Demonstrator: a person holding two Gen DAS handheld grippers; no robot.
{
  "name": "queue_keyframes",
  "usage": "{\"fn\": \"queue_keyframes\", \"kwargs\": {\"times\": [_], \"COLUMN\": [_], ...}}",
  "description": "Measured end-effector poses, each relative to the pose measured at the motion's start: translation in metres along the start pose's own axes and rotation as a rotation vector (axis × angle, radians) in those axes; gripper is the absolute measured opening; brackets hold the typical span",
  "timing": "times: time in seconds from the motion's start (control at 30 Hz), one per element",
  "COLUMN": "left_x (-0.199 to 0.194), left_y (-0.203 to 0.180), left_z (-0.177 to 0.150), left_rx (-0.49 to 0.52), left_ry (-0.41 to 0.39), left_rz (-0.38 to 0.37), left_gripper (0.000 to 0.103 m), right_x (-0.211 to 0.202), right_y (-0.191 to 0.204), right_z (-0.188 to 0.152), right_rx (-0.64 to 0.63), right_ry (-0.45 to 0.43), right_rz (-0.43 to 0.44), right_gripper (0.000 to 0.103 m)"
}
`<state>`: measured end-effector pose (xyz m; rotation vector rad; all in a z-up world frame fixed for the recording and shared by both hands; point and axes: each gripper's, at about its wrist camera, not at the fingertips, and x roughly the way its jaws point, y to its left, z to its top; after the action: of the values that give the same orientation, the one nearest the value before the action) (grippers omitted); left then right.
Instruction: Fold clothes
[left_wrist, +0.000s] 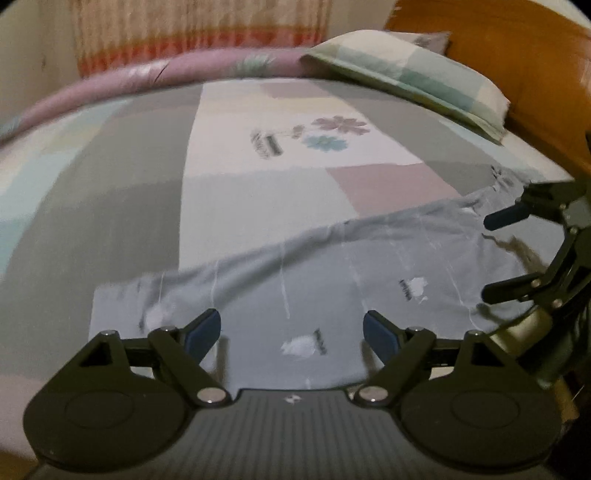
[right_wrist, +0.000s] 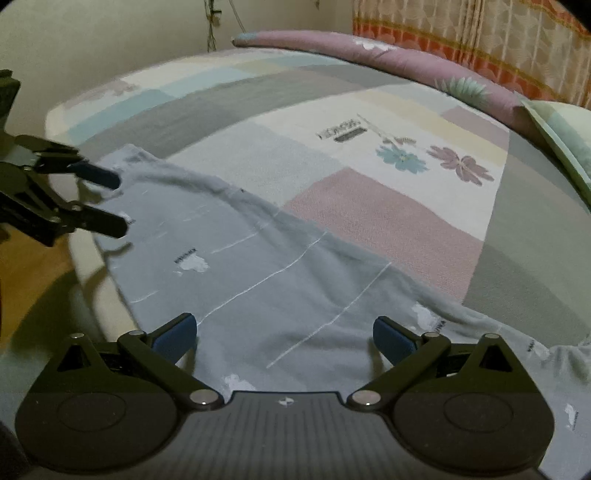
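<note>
1. At the left, the left gripper (left_wrist: 291, 332) hovers low over the near edge of the bed (left_wrist: 140, 177). Its blue-padded fingers (left_wrist: 205, 330) are spread wide with nothing between them.

2. Under both grippers lies the task's thing: a pale blue-grey garment (right_wrist: 266, 273) with thin white lines and small white printed motifs. It is spread fairly flat along the near side of the bed, on a patchwork bedsheet (right_wrist: 388, 210) of grey, pink, cream and teal blocks with printed flowers. Its far edge runs in a rumpled diagonal ridge; what kind of garment it is cannot be told.

3. At the right, the right gripper (right_wrist: 284, 338) hangs above the garment's other end. Its fingers (right_wrist: 393, 338) are likewise wide apart and hold nothing.

4. Beyond, a mauve rolled quilt (left_wrist: 207, 66) lies along the far side of the bed, with a checked pillow (left_wrist: 413, 70) against the wooden headboard (left_wrist: 517, 62) and a patterned curtain (right_wrist: 480, 40) behind.

5. Judged step: the cloth appears laid out and no fold is visibly begun; both grippers seem poised for a first grasp.

6. The next move probably calls for each gripper to drop to the near edge, pinch a single layer, then lift and carry it over evenly, so the cloth does not bunch.
</note>
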<state>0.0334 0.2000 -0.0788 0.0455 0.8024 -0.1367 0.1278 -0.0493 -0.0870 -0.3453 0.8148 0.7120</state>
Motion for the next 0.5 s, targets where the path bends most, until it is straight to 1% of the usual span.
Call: {"fn": "queue_keyframes", "kwargs": {"times": [0.03,0.07,0.1,0.13,0.2,0.23,0.3,0.33,0.43,0.47,0.5], "left_x": [0.002,0.009,0.016,0.017,0.015,0.013,0.009,0.009,0.012,0.012,0.013], "left_y": [-0.003,-0.003,-0.001,-0.001,-0.005,-0.007,-0.015,-0.021,-0.04,-0.048,-0.056], "left_z": [0.001,0.0,-0.002,-0.005,-0.002,0.0,0.006,0.01,0.023,0.026,0.029], "left_rx": [0.009,0.002,-0.003,0.0,0.002,0.006,0.041,0.059,0.101,0.117,0.132], "left_ry": [0.011,0.044,0.074,0.069,0.082,0.085,0.063,0.055,0.043,0.038,0.033], "left_rz": [0.011,0.029,0.048,0.057,0.07,0.075,0.076,0.075,0.055,0.05,0.044], "left_gripper": [0.085,0.085,0.088,0.088,0.087,0.087,0.087,0.087,0.087,0.087,0.087], "right_x": [-0.001,0.0,0.0,-0.005,-0.018,-0.028,-0.049,-0.058,-0.069,-0.07,-0.071], "right_y": [-0.003,-0.008,-0.012,-0.016,-0.019,-0.024,-0.038,-0.047,-0.074,-0.085,-0.095], "right_z": [-0.003,-0.009,-0.014,-0.022,-0.029,-0.031,-0.035,-0.039,-0.055,-0.062,-0.068], "right_rx": [0.014,0.037,0.058,0.048,0.027,0.037,0.076,0.097,0.142,0.165,0.185], "right_ry": [0.02,0.051,0.085,0.084,0.106,0.099,0.055,0.04,0.04,0.054,0.062], "right_rz": [0.002,0.016,0.036,0.041,0.042,0.04,0.022,-0.011,-0.167,-0.224,-0.258], "right_gripper": [0.103,0.103,0.103,0.103,0.103,0.103,0.103,0.103,0.103,0.103,0.103]}}
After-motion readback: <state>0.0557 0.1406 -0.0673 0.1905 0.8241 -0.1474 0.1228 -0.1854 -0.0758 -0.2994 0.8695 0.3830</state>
